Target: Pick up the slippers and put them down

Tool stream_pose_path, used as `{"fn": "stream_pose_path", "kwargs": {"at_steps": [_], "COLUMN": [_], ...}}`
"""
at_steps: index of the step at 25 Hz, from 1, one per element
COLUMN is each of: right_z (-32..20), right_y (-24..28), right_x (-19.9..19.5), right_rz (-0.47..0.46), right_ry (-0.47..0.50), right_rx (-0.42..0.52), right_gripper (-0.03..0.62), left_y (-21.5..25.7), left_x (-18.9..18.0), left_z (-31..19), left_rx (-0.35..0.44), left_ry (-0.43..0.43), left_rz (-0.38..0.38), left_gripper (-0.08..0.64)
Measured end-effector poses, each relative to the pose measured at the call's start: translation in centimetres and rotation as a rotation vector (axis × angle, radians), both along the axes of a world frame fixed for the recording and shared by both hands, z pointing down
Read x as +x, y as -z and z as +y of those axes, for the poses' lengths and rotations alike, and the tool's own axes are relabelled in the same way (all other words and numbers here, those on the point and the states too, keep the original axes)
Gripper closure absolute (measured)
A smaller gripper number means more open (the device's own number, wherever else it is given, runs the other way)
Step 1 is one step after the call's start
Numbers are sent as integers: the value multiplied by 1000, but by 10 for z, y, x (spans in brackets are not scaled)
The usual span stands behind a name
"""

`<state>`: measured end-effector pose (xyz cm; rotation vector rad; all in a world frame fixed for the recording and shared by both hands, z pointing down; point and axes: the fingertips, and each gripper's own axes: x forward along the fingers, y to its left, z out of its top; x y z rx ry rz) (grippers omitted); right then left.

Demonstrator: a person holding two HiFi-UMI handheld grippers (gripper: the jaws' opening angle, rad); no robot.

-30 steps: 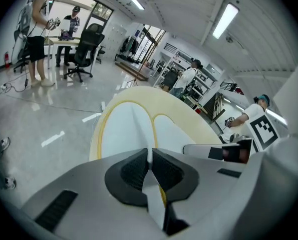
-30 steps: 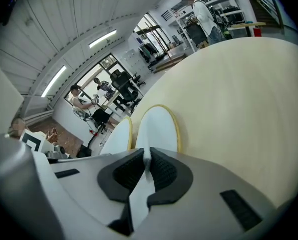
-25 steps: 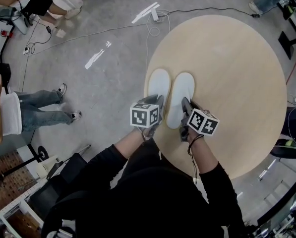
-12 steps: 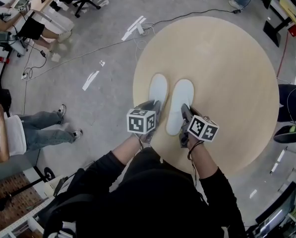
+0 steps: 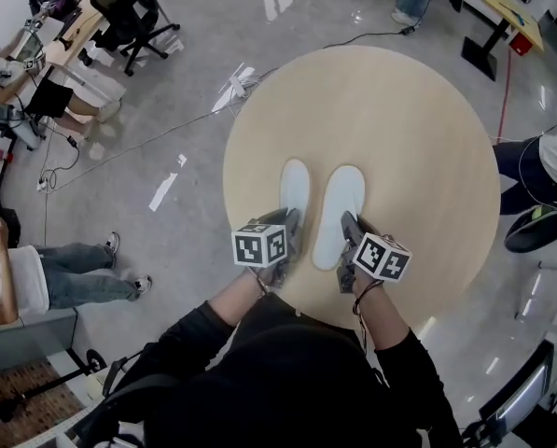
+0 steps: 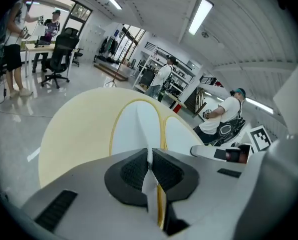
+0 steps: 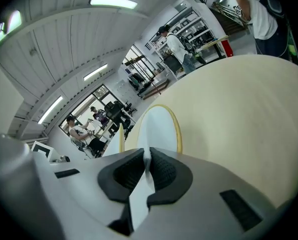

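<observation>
Carrying step, seemingly. Left gripper (image 5: 289,220) and right gripper (image 5: 349,224) each pinch a heel edge. Left slipper (image 5: 295,183) and right slipper (image 5: 343,194) project ahead of the jaws over the table (image 5: 427,129). Next: lower evenly, then release.

- The left gripper (image 6: 149,160) has its jaws clamped on the rear edge of a white slipper (image 6: 135,128).
- That slipper reaches out over the round table (image 6: 74,134).
- A second slipper (image 6: 180,134) lies alongside it, over the same table.

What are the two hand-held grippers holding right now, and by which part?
Each pinches a white slipper by its near edge: left hand-held gripper the left slipper, right hand-held gripper the right slipper.
</observation>
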<state>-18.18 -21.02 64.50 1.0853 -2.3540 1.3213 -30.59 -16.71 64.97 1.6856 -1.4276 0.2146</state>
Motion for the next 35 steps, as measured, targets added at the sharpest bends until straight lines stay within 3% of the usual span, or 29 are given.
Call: {"fn": "stream_pose_path", "kwargs": {"at_steps": [8, 18, 24, 35], "right_z": [10, 58, 68, 88], "right_y": [59, 105, 113, 117], "right_x": [80, 139, 146, 133], "right_rz": [-39, -68, -68, -28], "right_ry": [-91, -181, -238, -334], "right_rx": [112, 192, 199, 213], "right_gripper": [558, 558, 558, 558], "left_y": [56, 109, 128, 117], "left_x": [84, 147, 149, 131], "left_z": [5, 35, 34, 45], "left_rx": [103, 202, 256, 211], "left_ry": [-95, -225, -261, -336], "left_rz": [65, 149, 197, 213], "left_gripper": [522, 522, 522, 522]}}
